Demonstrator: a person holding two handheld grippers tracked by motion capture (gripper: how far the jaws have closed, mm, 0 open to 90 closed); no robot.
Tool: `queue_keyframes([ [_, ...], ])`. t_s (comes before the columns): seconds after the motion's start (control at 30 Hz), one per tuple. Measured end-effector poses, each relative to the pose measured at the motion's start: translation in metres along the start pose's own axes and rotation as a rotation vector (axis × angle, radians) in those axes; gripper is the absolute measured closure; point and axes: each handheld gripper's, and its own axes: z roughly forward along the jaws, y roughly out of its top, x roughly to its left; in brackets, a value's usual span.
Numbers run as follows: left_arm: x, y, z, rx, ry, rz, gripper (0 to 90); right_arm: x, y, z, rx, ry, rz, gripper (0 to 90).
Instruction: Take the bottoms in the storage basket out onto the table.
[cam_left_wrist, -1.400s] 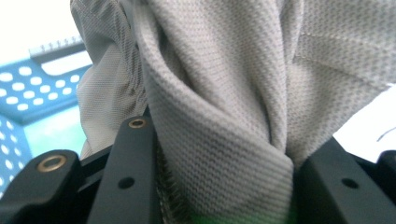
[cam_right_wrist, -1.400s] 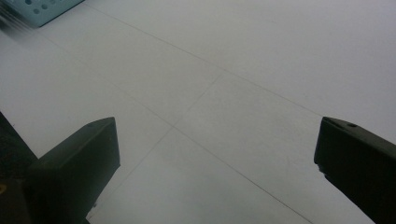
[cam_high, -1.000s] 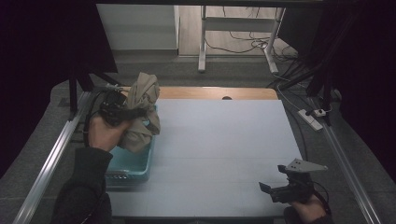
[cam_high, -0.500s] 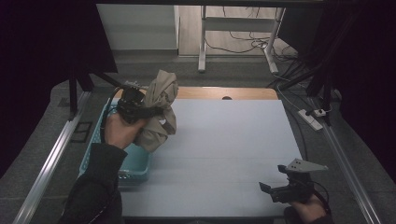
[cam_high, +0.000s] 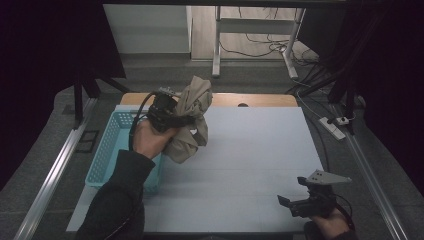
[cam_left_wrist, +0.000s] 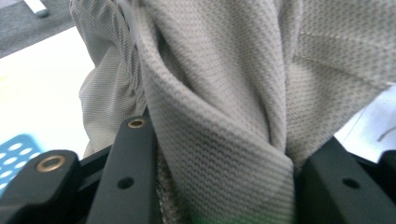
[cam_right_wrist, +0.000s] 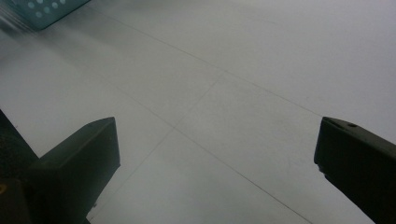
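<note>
A pale grey sheet (cam_high: 250, 165) is covering the table, and thin seams are running across it. At the near edge, on the right side, the right gripper (cam_high: 292, 204) is resting low over the sheet in the person's hand; its jaws are standing wide apart and nothing is lying between them, as the right gripper view is showing bare sheet there.

A little farther, on the left side, a blue basket (cam_high: 107, 150) with a wall full of holes is sitting on the sheet, and the person's dark sleeve (cam_high: 117, 200) is crossing over its near corner. Above the basket's right edge the left gripper (cam_high: 172, 116) is holding a beige cloth (cam_high: 192, 120) up in the air; the jaws are pressing on a thick bunched fold, and the rest of the cloth is hanging down over the sheet, just beside the basket. In the left gripper view the cloth (cam_left_wrist: 224, 107) is blocking almost everything behind it.

Beyond the sheet a strip of brown wooden tabletop (cam_high: 260, 100) is showing. Farther away, grey floor, metal legs of a stand (cam_high: 216, 45), loose cables and a white power strip (cam_high: 335, 125) are lying in a dim room with black curtains on both sides
</note>
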Motion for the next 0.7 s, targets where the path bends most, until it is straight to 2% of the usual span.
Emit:
queue_keyframes([
  [0.33, -0.024, 0.004, 0.033, 0.031, -0.039, 0.043, 60.8, 0.000, 0.000, 0.000, -0.001, 0.001, -0.001, 0.0],
  [0.7, -0.037, 0.003, 0.071, 0.079, -0.059, 0.057, 60.6, 0.000, 0.000, 0.000, 0.000, 0.003, -0.003, 0.0],
])
